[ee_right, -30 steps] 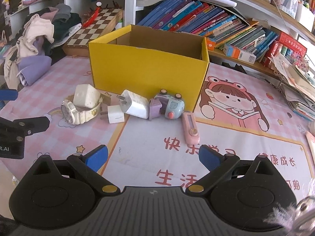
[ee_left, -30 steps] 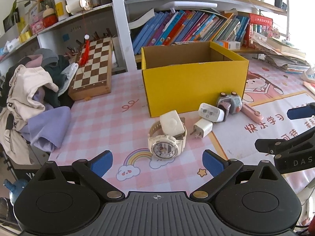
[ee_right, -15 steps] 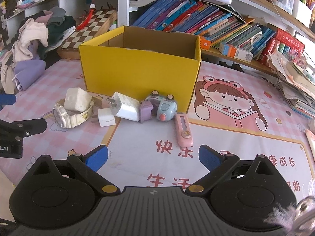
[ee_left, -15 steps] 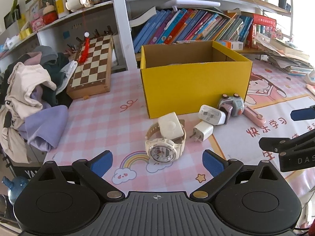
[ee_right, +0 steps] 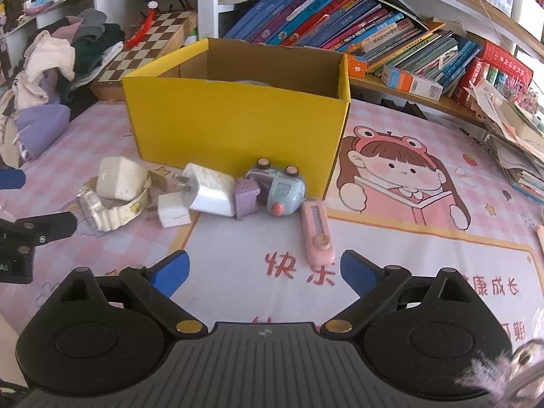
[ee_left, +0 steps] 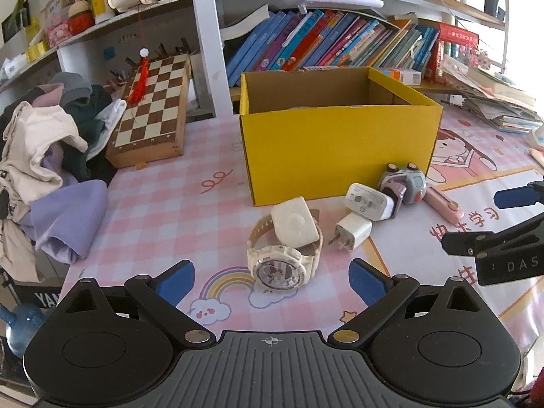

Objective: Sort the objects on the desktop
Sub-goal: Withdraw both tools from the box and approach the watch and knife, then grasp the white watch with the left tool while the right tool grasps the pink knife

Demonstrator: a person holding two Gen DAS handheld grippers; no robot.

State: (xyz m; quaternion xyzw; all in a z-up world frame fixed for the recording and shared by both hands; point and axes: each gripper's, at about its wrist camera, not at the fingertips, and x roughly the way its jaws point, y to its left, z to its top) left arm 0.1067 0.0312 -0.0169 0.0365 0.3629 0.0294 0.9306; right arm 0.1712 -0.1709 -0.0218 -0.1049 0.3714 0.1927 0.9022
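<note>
Ahead of both spread grippers: desktop items before the yellow box [ee_left: 340, 149].
Left gripper [ee_left: 271, 278] faces the watch [ee_left: 282, 258]; right gripper [ee_right: 264, 269] has the pink cutter [ee_right: 318, 234] near its right finger, chargers [ee_right: 207, 192] ahead-left.

An open box [ee_left: 340, 142] stands on the bench [ee_left: 163, 210]. Before it, left to right, lie a watch [ee_left: 282, 258] with a charger block [ee_left: 295, 226] resting on it, a small plug [ee_left: 352, 233], a larger adapter [ee_left: 369, 201], a toy camera [ee_left: 406, 183] and a utility knife [ee_left: 443, 204]. A chessboard [ee_left: 153, 102] sits behind and left of the box.
</note>
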